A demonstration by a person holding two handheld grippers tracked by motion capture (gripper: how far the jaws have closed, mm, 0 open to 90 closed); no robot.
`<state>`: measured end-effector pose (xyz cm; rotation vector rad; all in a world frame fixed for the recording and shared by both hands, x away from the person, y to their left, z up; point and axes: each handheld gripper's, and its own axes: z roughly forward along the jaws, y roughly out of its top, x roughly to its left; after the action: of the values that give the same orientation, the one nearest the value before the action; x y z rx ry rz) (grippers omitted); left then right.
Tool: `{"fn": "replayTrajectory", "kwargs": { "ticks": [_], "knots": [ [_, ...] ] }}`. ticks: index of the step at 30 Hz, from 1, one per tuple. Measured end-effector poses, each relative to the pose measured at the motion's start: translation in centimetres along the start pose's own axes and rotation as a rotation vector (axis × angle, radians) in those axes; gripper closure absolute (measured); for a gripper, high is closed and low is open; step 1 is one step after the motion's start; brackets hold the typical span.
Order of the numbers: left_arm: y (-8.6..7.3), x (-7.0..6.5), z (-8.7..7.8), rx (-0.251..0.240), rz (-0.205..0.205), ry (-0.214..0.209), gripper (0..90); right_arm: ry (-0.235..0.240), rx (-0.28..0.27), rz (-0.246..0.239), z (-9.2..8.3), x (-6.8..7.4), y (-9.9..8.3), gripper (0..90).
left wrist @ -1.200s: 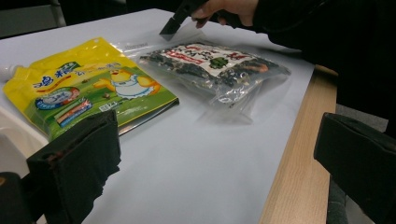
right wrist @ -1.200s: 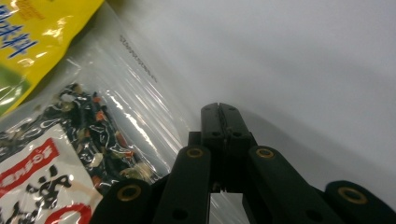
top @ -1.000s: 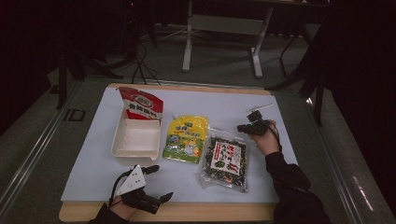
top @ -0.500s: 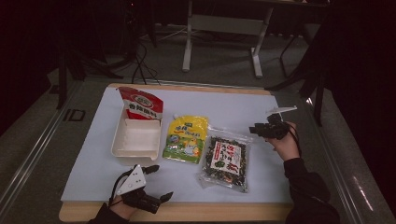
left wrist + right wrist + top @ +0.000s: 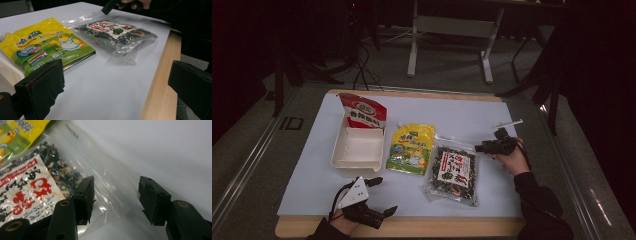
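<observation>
yellow pouch (image 5: pixel 411 149), white tray (image 5: pixel 358 149), red packet (image 5: pixel 363 110)

Clear bag of dark dried mix (image 5: pixel 453 173), white red-lettered label, flat, beside yellow pouch (image 5: pixel 411 149)

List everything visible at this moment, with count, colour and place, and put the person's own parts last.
Clear plastic bag of dark dried food with a white and red label: 1, right of centre on the sheet.
Yellow and green spouted pouch: 1, centre, between bag and tray.
White rectangular plastic tray: 1, left of the pouch.
Red and white snack bag: 1, standing at the tray's far end.
Pale blue sheet: 1, covering the tabletop.
Light wooden table: 1, edge visible at the near side.
Left gripper: 1, black, near edge, fingers apart, nothing between them.
Right gripper: 1, black, at the clear bag's far right corner, fingers just opening, astride the bag's clear edge.
</observation>
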<state>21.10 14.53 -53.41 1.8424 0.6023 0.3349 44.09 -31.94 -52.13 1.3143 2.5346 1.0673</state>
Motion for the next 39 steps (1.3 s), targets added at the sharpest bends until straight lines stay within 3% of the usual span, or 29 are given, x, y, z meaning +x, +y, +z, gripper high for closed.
{"fn": "replayTrajectory", "kwargs": {
  "ticks": [3,10,14,21,29,34,39],
  "knots": [
    [0.0,0.0,-0.1,-0.003,0.0,0.0,1.6,0.019,0.034,-0.005,0.6,0.0,-0.1,52.9],
    [0.0,0.0,0.0,-0.003,0.0,-0.001,1.6,-0.025,0.088,-0.027,1.0,-0.1,0.2,77.0],
    [0.0,-0.1,0.0,-0.002,-0.004,-0.002,1.6,-0.026,0.108,-0.034,1.2,0.1,0.3,88.3],
    [0.1,-0.1,0.1,-0.006,-0.012,-0.003,1.6,-0.058,0.071,-0.104,-0.6,1.4,1.0,89.7],
    [0.5,-0.5,0.2,-0.002,-0.014,-0.029,1.6,-0.105,0.002,-0.165,-4.1,3.1,2.5,89.8],
    [1.5,-0.9,0.3,-0.018,-0.012,-0.026,1.6,-0.103,-0.05,-0.205,-6.2,4.2,3.2,89.9],
    [2.4,-1.2,0.3,-0.005,0.023,-0.007,1.6,-0.093,-0.093,-0.256,-7.8,5.8,4.0,90.0]
  ]
}}
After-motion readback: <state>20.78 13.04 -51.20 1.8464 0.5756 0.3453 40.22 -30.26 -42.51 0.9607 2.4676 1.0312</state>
